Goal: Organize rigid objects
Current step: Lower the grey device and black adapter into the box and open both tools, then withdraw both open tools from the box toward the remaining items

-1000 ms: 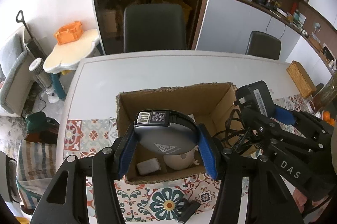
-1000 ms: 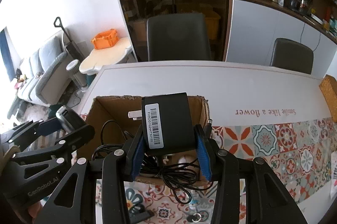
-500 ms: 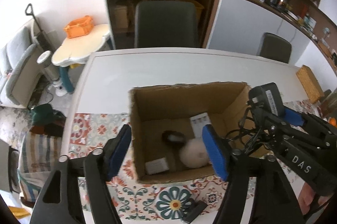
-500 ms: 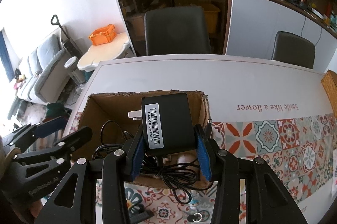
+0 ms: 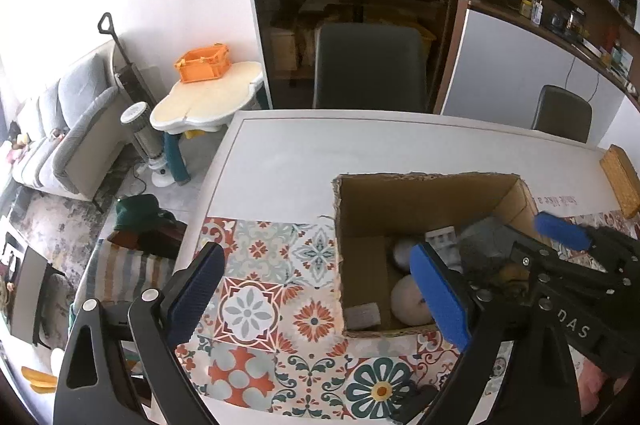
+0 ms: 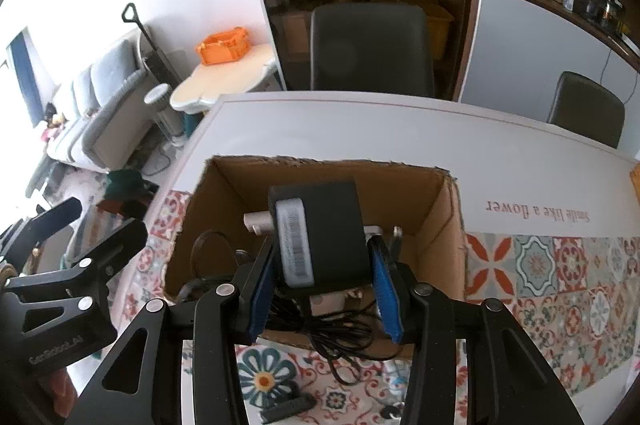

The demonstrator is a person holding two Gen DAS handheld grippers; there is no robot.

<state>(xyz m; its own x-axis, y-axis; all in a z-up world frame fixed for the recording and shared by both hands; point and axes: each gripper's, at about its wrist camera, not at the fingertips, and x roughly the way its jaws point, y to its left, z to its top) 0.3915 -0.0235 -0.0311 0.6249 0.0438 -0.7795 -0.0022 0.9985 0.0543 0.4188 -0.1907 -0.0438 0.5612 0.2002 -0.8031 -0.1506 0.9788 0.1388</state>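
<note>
One black power adapter (image 6: 320, 229) between right hand-held gripper (image 6: 322, 289) fingers, above cardboard box (image 6: 224, 193).

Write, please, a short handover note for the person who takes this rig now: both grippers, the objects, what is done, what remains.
Left gripper: open, empty, beside the cardboard box.
Right gripper: shut on the black power adapter, held over the box, its cable hanging over the near wall.
Done: a white round object and small items lie in the box.
Left: lower and release the adapter, tuck in the cable.
</note>
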